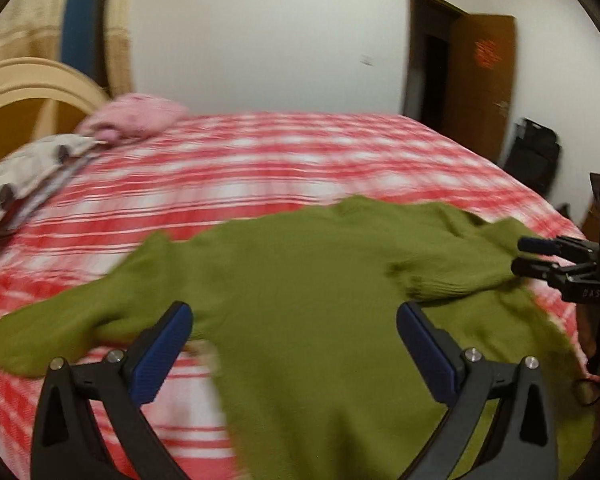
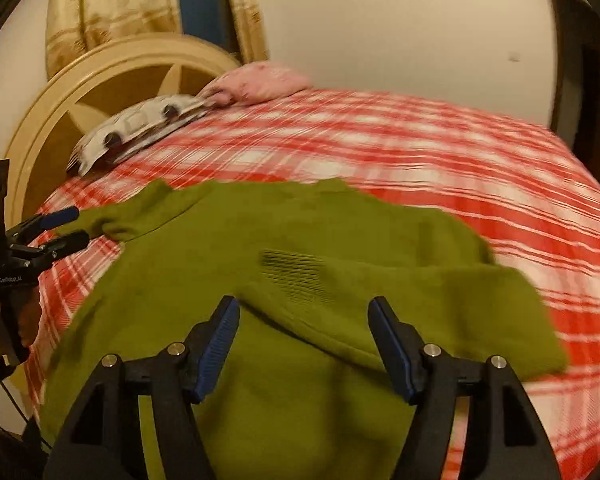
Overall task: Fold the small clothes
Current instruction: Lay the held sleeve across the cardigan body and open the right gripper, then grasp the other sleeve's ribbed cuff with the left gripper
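- Green sweater (image 1: 300,288) lies across the checked bedspread (image 1: 260,160), lower frame.
- Left gripper (image 1: 294,344) angled downward, jaws wide, nothing gripped.
- Right gripper (image 2: 304,344) angled downward, jaws apart, empty above sweater.

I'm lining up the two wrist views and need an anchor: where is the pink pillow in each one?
Left wrist view: the pink pillow sits upper left, at the far edge of the bed beside the headboard.
Right wrist view: the pink pillow is upper centre, just right of the headboard.
Shared landmark: the green sweater, spread on the red plaid bedspread in both.
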Motion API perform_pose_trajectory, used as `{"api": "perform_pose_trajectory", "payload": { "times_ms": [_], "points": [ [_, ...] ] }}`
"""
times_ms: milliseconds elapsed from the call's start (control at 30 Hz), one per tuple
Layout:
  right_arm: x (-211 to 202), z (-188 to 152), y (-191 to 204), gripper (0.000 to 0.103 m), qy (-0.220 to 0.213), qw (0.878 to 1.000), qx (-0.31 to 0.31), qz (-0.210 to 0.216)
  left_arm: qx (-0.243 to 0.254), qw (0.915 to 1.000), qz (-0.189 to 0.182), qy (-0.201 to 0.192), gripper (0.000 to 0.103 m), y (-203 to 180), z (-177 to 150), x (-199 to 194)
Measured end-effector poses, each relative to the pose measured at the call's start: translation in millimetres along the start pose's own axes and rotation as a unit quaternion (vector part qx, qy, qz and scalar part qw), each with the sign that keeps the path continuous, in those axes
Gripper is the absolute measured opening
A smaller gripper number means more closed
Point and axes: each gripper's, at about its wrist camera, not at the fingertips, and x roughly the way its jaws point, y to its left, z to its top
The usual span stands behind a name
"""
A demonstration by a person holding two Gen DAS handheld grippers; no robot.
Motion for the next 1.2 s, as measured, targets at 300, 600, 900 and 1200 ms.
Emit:
{"api": "perform_pose_trajectory", "payload": {
  "times_ms": [300,600,900,1200],
  "points": [
    [-46,-33,-86,0.068,-0.074,0.989,0.098,-0.088,-0.008,0.9927,-0.078,0.092,0.092,-73,16,77],
    [-54,-53,-99,0.068,-0.101,0.984,0.118,-0.091,-0.019,0.9871,-0.068,0.144,0.066,-90,22,143],
    [-52,-56,-92,0.068,-0.108,0.983,0.106,-0.106,-0.026,0.9865,-0.122,0.106,0.008,-99,43,118],
    [-42,-60,-110,0.068,-0.081,0.979,0.150,-0.110,-0.062,0.9910,-0.117,0.023,0.008,-35,91,55]
  ]
}}
